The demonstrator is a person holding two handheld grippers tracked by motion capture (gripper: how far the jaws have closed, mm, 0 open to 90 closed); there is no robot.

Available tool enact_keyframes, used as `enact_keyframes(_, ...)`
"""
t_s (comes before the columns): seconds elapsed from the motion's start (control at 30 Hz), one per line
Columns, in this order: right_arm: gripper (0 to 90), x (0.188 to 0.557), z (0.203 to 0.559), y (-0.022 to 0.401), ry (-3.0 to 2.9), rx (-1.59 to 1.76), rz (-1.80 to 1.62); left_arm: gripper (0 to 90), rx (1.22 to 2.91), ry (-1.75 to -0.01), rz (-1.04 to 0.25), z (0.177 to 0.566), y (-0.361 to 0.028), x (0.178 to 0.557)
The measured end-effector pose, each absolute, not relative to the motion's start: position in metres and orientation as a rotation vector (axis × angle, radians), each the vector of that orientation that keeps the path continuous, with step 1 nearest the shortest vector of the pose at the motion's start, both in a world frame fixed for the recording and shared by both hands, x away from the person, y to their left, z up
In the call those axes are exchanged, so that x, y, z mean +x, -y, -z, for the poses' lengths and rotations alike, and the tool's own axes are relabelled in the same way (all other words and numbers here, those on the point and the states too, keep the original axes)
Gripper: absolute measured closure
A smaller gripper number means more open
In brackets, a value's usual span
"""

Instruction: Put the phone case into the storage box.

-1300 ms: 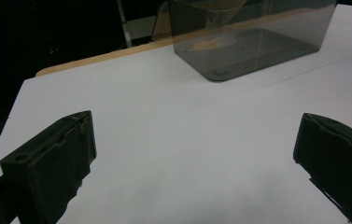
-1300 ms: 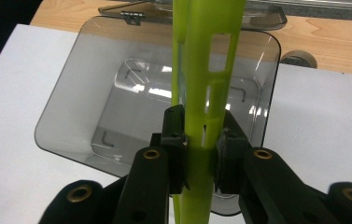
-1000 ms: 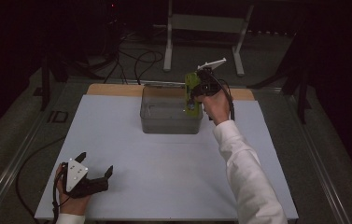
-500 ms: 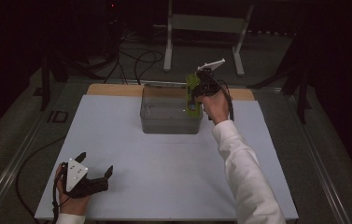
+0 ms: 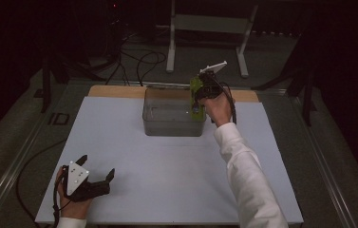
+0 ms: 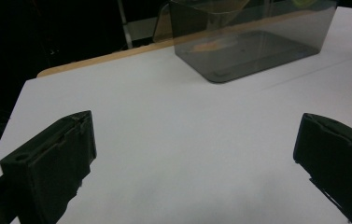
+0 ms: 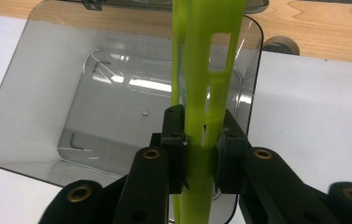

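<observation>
A lime-green slotted plastic piece (image 7: 206,70) stands upright between the pads of my right gripper (image 7: 200,149), which is shut on it. It hangs over the right end of a clear grey plastic bin (image 7: 38,116). In the high view the right gripper (image 5: 199,100) holds the green piece (image 5: 195,87) above the bin (image 5: 167,124) at the table's far middle. My left gripper (image 5: 97,166) rests near the front left corner, open with nothing in it. In the left gripper view its gripper (image 6: 192,154) has its jaws wide apart over bare white surface, with the bin (image 6: 253,46) far ahead.
A white mat (image 5: 167,175) covers the table, with a wooden strip (image 5: 115,91) along its far edge. A metal stand (image 5: 205,23) and cables (image 5: 138,61) lie on the floor behind. The bin looks empty inside.
</observation>
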State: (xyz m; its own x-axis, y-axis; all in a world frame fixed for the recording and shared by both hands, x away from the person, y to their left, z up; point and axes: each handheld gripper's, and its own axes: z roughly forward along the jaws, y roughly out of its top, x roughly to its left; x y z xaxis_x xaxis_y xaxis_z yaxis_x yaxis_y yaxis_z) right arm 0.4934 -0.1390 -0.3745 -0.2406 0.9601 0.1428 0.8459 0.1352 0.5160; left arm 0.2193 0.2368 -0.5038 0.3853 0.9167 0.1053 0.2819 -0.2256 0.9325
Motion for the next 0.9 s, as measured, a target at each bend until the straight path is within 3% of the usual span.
enact_keyframes(0.9,77.7,0.500,0.388,0.139,-2.184,1.806,-0.705,0.0,1.727,-1.061,-0.868,0.504,-0.237,0.219)
